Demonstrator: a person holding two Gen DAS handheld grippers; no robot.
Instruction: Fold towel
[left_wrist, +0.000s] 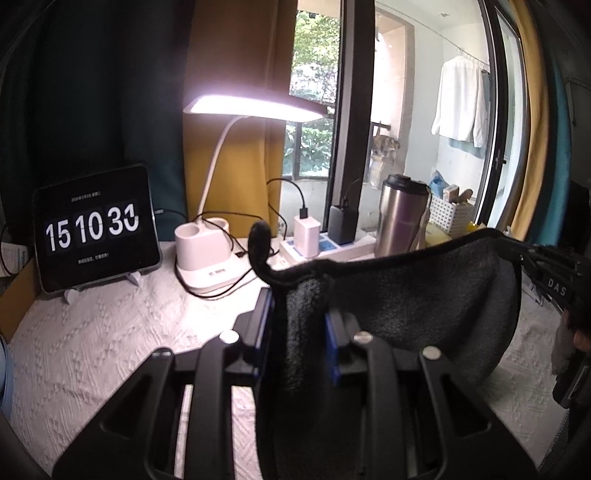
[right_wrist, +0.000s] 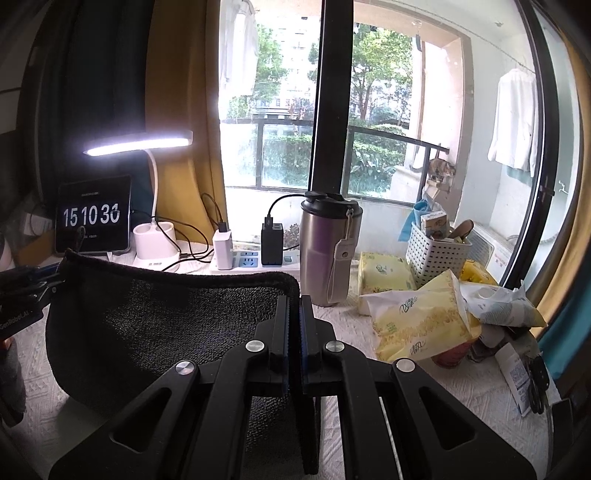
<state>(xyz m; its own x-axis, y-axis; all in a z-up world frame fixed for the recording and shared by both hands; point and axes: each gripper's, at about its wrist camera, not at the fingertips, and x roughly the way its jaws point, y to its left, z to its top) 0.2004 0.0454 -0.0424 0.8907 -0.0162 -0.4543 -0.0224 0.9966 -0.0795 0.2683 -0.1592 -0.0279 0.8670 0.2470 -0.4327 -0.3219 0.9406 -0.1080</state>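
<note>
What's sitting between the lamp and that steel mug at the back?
A white power strip holding a white charger and a black charger, between desk lamp and steel mug; clearest in the right wrist view.

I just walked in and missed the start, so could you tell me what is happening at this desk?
A person is folding a dark grey terry towel with two handheld grippers. The left gripper and the right gripper are each shut on an upper corner, holding the towel up above the white textured tablecloth, sagging between them. No fold is laid down yet.
</note>
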